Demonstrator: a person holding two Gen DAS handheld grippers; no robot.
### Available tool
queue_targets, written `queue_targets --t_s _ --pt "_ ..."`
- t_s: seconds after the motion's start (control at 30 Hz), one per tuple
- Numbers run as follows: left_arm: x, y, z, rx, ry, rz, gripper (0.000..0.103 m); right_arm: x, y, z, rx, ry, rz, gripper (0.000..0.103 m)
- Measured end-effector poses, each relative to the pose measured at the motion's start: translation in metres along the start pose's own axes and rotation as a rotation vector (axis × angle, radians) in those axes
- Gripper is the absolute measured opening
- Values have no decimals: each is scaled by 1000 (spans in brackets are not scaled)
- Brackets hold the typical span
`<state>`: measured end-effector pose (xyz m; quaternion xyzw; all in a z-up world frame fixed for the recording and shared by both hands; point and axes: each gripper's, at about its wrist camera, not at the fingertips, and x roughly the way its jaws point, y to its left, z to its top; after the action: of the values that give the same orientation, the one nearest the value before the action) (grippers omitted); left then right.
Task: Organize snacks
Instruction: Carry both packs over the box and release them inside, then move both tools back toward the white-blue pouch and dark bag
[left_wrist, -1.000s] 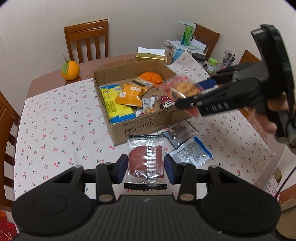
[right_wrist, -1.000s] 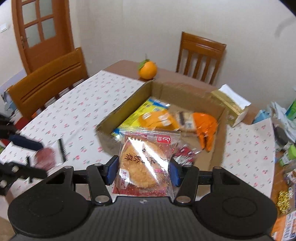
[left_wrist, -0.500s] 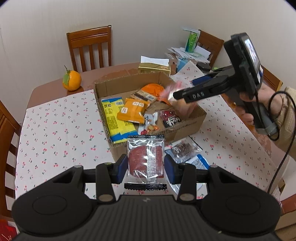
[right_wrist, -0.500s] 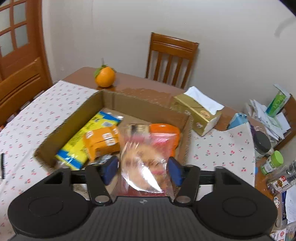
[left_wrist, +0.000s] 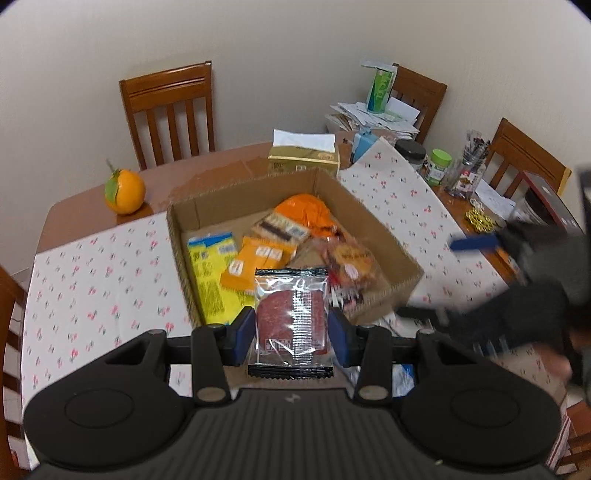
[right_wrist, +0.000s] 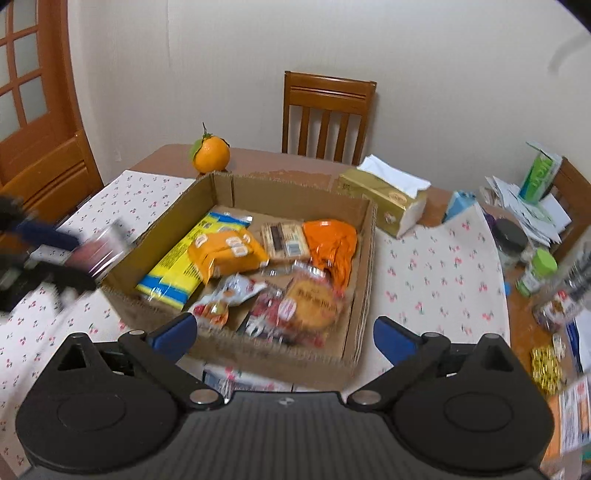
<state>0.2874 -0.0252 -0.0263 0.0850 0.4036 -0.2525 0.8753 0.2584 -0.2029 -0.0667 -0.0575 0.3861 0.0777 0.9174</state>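
While the cardboard box (right_wrist: 364, 280) sits open on the cherry-print tablecloth (right_wrist: 439, 273), several snacks lie loose inside it: a long yellow packet (right_wrist: 177, 266) along its left wall, an orange packet (right_wrist: 225, 253) partly on top of that, a brown-striped biscuit pack (right_wrist: 284, 240) and a crumpled orange bag (right_wrist: 332, 247) toward the back. Nearer the front lies a clear pouch with a round golden cake (right_wrist: 310, 301), beside a small red-and-white packet (right_wrist: 221, 299).

The right gripper (right_wrist: 284, 334) hangs just over the box's near wall, its jaws opening wide with nothing between them. The left gripper (left_wrist: 291, 328) is clamped on a clear pouch of dark red meat slices (left_wrist: 291, 321), held upright above the box's near edge.

Behind the box stand a gold tissue box (right_wrist: 388, 206) and an orange fruit (right_wrist: 210, 157).
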Motion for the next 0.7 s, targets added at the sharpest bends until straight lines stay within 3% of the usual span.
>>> queue_targets --t_s 0.27,0.43,0.53,0.57,0.63,0.7 --pt "44 1 45 17 -17 13 42 -20 6 -26 30 16 19 103" --pt "82 10 76 17 -19 70 42 -30 5 -36 44 16 3 103" --pt "98 15 89 23 -40 145 52 -32 2 -42 65 25 -3 103" --pt "102 16 92 28 -48 174 67 -32 0 -44 69 28 -4 103" --pt "107 20 94 18 -58 204 82 -33 -2 -49 80 35 -6 103" --pt "106 23 92 9 -61 203 83 -31 -4 -52 88 44 -5 103"
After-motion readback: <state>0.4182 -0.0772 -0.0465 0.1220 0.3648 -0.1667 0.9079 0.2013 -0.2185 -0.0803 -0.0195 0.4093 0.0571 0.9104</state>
